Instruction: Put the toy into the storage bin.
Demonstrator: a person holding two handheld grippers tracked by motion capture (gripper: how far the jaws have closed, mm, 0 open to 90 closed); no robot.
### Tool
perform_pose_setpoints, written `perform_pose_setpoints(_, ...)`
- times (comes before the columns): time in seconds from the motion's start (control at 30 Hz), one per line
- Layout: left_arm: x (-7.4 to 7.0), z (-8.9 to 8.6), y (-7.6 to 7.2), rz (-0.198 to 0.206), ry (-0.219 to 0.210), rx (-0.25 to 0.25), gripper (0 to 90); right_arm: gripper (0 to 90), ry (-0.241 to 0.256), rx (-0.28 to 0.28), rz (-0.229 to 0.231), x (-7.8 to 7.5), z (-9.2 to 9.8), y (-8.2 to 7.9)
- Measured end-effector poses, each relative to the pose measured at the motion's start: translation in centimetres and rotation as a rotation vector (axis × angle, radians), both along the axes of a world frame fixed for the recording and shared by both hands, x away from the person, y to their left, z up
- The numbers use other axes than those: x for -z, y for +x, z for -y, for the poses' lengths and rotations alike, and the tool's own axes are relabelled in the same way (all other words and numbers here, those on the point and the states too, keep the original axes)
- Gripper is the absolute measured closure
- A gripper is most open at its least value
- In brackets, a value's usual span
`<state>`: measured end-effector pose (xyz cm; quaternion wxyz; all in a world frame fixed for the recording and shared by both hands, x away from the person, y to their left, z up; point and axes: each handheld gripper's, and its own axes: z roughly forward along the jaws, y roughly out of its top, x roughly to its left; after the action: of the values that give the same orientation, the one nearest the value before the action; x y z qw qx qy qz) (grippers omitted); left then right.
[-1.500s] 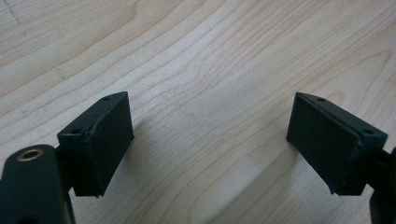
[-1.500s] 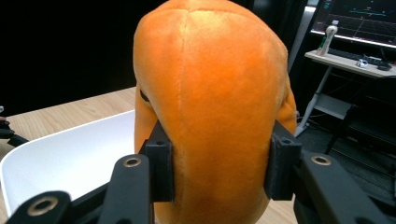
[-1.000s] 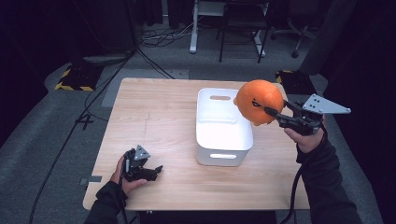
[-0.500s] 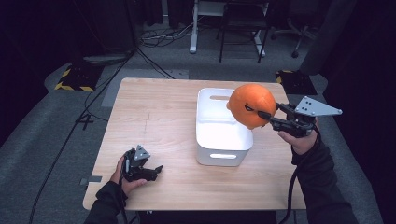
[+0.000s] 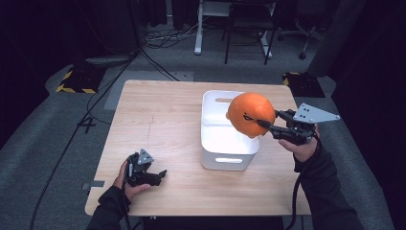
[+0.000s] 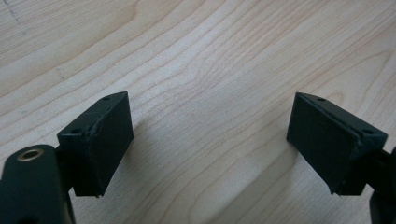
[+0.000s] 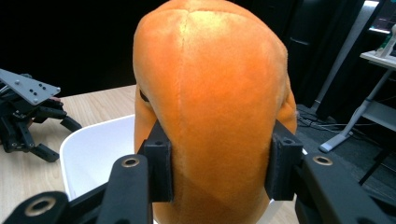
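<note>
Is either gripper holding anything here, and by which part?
The right gripper clamps the orange plush toy across its lower sides, above the white bin. The left gripper holds nothing.

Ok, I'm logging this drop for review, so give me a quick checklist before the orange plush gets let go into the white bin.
1. Right gripper clamped on the orange plush, jaws pressing both its sides: ok.
2. Plush over the white bin opening: ok in the high view, near the right wall.
3. Bin interior free: ok, the visible part is bare white.
4. Left gripper out of the way, at the table front, jaws open, nothing between them: ok.
5. Height above the bin floor: cannot tell.
</note>
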<state>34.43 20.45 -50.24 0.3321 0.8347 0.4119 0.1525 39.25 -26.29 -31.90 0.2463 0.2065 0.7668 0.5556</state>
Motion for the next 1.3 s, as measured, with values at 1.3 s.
perform_pose_setpoints(1.3,0.0,0.0,0.0,0.0,0.0,0.001,14.8,49.3,-0.236,-0.151,-0.127,2.4,-3.7,0.8)
